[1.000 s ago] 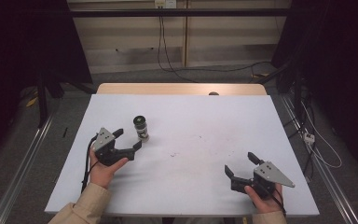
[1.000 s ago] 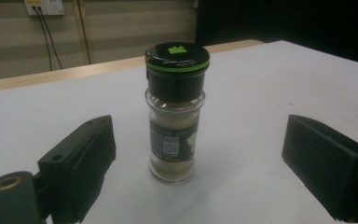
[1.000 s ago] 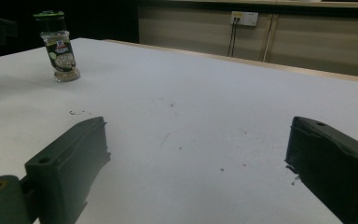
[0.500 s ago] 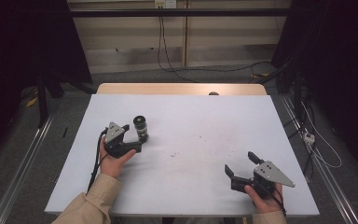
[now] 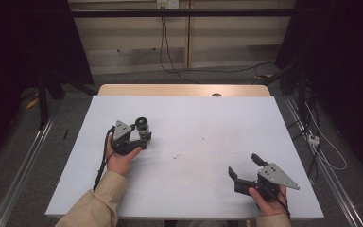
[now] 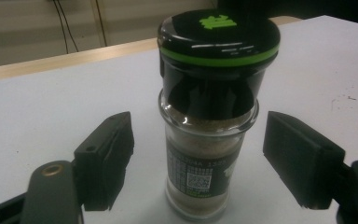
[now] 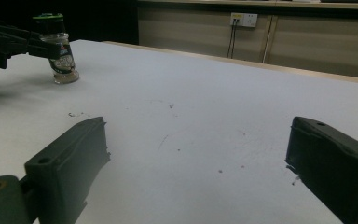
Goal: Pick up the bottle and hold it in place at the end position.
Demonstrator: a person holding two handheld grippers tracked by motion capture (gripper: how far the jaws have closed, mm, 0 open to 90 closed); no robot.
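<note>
A glass spice jar (image 6: 209,140) with a black lid and a green ring stands upright on the white table (image 5: 203,123). In the high view the jar (image 5: 143,126) is left of centre, with my left gripper (image 5: 141,135) around it. The left gripper view has the jar between my left gripper (image 6: 200,158) jaws; they have just been closing, and a gap remains on each side. My right gripper (image 5: 244,165) rests open near the front right with nothing in it. In the right gripper view the open right gripper (image 7: 200,158) faces the far-off jar (image 7: 61,56).
A wooden strip (image 5: 184,90) runs along the table's far edge, with a small dark object (image 5: 216,95) on it. Faint scuff marks (image 5: 177,155) dot the middle of the table. Cables (image 5: 321,151) lie on the floor to the right.
My left gripper has moved right and forward to the jar, and its jaws now stand on either side of it, narrower than before. The right gripper has kept still.
</note>
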